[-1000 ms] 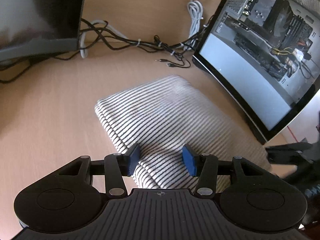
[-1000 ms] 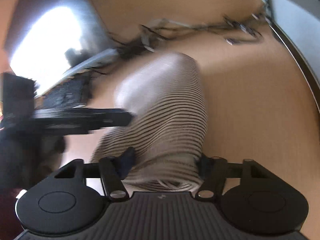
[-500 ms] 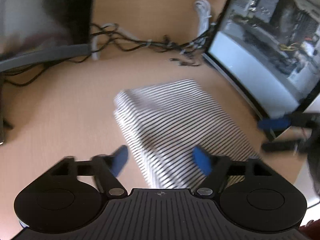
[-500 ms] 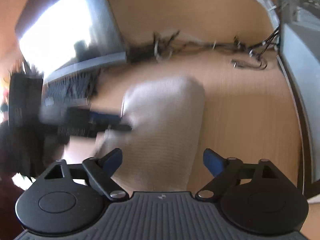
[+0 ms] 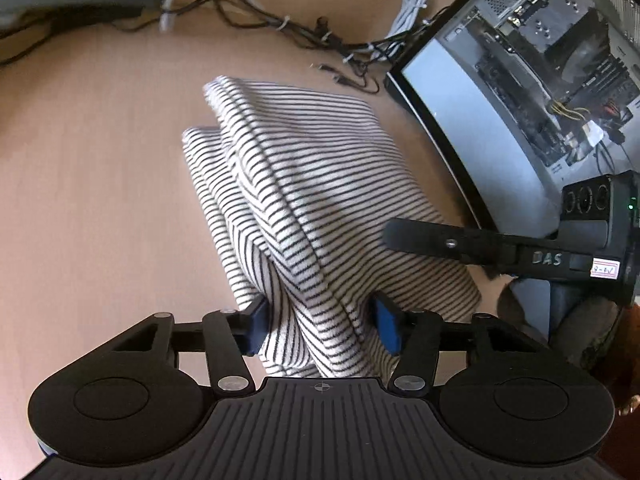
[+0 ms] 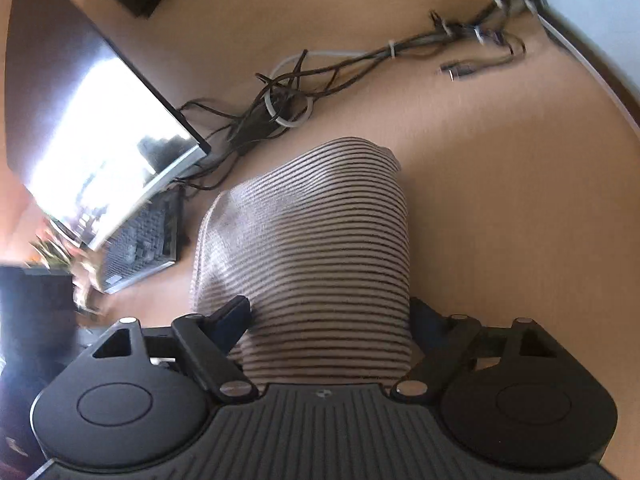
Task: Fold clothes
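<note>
A folded striped garment (image 5: 304,200) lies on the wooden bench (image 5: 92,184), and everything else sits around it. The left gripper (image 5: 318,326) is at the garment's near edge, its blue-padded fingers (image 5: 256,326) pressed against either side of a raised bunch of the fabric, gripping it. The right gripper (image 6: 330,320) is at another edge of the same garment (image 6: 316,248); cloth fills the gap between its fingers (image 6: 230,318), which close on a thick fold. In the left wrist view the right gripper (image 5: 500,248) reaches in from the garment's right side, one dark finger lying over the cloth. Beyond the garment's far end runs a tangle of cables (image 5: 304,32). A computer case (image 5: 532,72) stands just right of the garment, and a monitor (image 6: 92,136) stands to its left.
</note>
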Motion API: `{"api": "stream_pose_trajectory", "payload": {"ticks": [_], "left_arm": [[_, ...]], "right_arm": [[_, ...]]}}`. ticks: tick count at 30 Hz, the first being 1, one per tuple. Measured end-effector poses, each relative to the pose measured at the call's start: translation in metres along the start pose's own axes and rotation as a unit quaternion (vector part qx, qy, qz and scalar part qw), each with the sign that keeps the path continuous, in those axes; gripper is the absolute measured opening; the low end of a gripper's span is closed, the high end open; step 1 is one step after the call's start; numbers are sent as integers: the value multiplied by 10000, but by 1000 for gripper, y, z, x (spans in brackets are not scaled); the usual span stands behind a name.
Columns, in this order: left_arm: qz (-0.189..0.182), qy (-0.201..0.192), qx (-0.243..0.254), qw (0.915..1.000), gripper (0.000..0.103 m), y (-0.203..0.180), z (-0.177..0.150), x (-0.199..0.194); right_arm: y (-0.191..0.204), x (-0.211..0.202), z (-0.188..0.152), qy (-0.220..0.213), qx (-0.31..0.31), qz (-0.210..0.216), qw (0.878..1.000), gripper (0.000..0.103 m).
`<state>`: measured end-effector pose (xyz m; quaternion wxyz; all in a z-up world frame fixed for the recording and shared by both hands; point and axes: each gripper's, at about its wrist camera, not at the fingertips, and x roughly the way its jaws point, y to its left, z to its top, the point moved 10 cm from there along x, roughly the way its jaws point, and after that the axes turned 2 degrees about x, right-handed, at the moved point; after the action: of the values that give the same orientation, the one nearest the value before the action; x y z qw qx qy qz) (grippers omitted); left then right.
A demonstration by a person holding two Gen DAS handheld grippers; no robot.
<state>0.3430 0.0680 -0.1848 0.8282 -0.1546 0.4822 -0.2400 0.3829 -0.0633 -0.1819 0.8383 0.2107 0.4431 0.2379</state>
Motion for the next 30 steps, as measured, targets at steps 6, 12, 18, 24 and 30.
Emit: {"api": "stream_pose_trajectory", "payload": {"ticks": [6,12,18,24,30], "left_arm": [[31,-319,181,9993,56,-3,52,30],[296,-598,310,9973,56,-6,77,19],[225,-1131,498,9921,55,-30,106,-19],[214,-1074,938,9896,56,-37,161,34],[386,-670,735,9943,47,2,162,65]], "right_arm": [[-28,10,51,-491,54,-455,9977,76],[-44,29,85,-770,-82,-652,9949,77],[-40,29,86,-822,-702,-916,9899,85],[-29,16,70,-732,-945,-1046,9873,97],[-36,11,48,-436,-123,-479,9978,71]]}}
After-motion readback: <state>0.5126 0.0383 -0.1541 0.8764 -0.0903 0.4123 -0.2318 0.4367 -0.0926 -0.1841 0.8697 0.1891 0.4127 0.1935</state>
